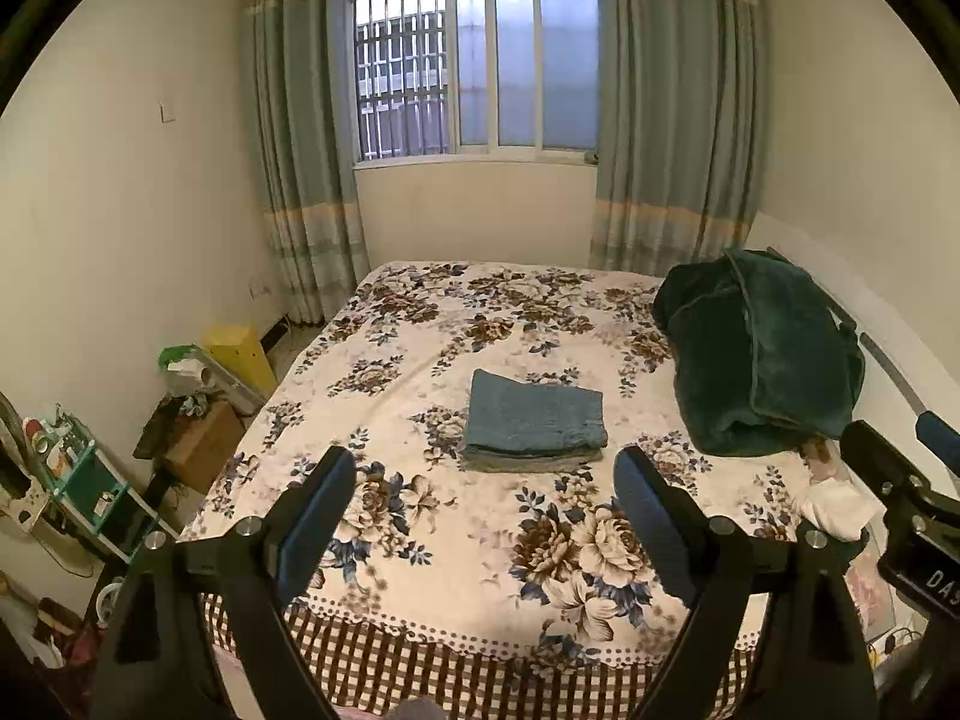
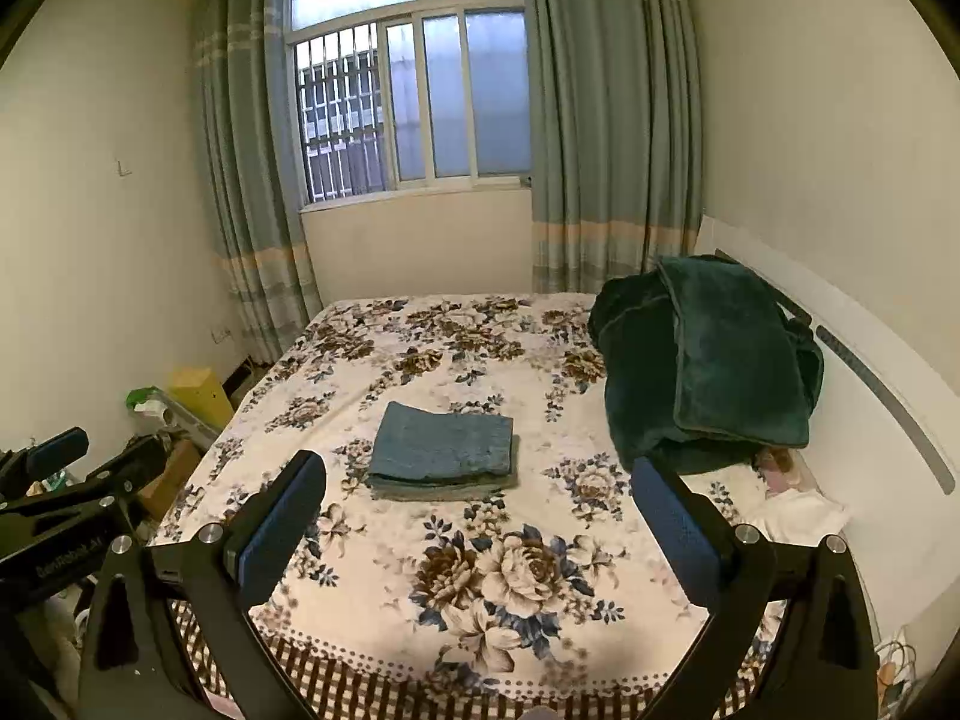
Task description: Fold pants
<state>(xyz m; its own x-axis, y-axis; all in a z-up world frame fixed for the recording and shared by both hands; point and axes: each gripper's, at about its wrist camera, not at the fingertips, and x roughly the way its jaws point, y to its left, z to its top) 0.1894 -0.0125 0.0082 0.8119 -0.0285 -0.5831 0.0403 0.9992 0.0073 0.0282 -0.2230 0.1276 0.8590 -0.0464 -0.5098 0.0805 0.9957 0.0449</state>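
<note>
One bed [image 1: 420,576] fills most of the small room, covered by a cream floral bedspread with brown and blue blooms and a brown checked border along the near edge. Behind it a barred window [image 1: 474,69] is framed by grey-blue striped curtains [image 1: 300,180], and pale walls are seen on both sides. A dark green plush blanket [image 1: 762,360] is heaped at the right of the bed against a white headboard [image 2: 870,420]. Cluttered boxes and a yellow container [image 1: 240,354] are seen on the floor at the left.

The folded blue denim pants [image 1: 534,420] lie flat near the middle of the bedspread as a compact rectangle, stacked in layers. Its long axis runs across the bed from left to right, with the stacked fold edges turned toward the cameras.

The left gripper [image 1: 486,534] is held above the near edge of the bed, its jaws spread wide with nothing between them. The right gripper [image 2: 480,540] is likewise parted wide and empty, well apart from the pants.
</note>
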